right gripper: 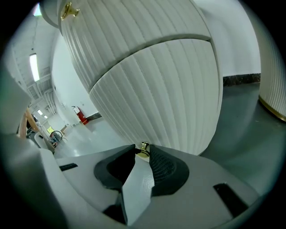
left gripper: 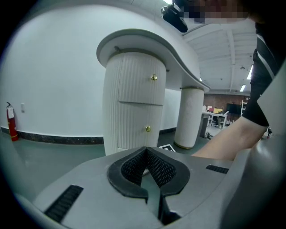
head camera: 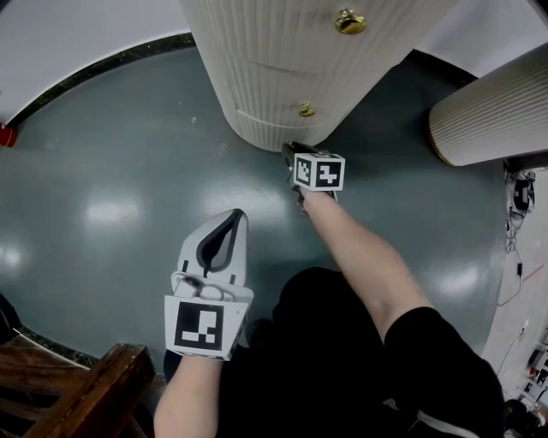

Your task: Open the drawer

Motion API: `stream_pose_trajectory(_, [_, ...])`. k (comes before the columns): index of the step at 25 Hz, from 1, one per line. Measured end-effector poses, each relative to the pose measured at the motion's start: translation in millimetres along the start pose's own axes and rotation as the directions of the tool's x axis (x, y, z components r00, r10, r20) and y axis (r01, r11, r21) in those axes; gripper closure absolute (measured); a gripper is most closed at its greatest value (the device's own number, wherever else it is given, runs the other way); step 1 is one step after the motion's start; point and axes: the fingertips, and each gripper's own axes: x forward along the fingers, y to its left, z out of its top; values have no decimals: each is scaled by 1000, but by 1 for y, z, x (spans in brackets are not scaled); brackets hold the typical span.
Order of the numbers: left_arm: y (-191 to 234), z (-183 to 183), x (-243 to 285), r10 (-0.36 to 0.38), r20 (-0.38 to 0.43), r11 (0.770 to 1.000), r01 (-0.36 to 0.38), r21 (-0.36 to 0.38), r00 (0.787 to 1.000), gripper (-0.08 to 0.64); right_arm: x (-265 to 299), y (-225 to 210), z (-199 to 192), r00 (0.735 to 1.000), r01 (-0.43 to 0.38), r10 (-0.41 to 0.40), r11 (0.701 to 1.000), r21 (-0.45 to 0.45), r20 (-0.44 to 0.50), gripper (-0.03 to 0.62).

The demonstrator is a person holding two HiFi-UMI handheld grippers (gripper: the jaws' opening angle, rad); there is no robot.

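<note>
A white ribbed round cabinet (head camera: 282,77) holds two drawers, the upper with a brass knob (head camera: 350,21), the lower drawer (right gripper: 165,94) with a smaller brass knob (head camera: 306,109). My right gripper (head camera: 291,150) hangs low in front of the lower drawer, its fingers mostly hidden under its marker cube. In the right gripper view the jaws stand slightly apart and the lower knob (right gripper: 143,149) shows in the gap at their tips, a little beyond them. My left gripper (head camera: 233,216) hovers further back over the floor, shut and holding nothing (left gripper: 146,153).
A second ribbed column (head camera: 488,111) stands to the right under the same white top. Cables (head camera: 519,198) lie at the far right. Dark wooden furniture (head camera: 86,393) sits at my lower left. A red fire extinguisher (left gripper: 11,123) stands by the left wall.
</note>
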Motion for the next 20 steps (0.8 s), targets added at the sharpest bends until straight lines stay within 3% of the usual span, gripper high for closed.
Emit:
stream_pose_trajectory(8, [-15, -4, 2, -31, -23, 999, 32, 44, 999, 551, -3, 3, 2, 998, -54, 54, 998, -35, 12, 499])
stream_pose_trajectory(16, [-20, -12, 3, -46, -50, 994, 51, 95, 998, 551, -4, 4, 2, 998, -56, 58, 996, -71, 21, 499])
stream_pose_trajectory(20, [-16, -12, 5, -46, -46, 998, 49, 50, 998, 551, -6, 6, 1, 999, -43, 46, 992, -121, 15, 500])
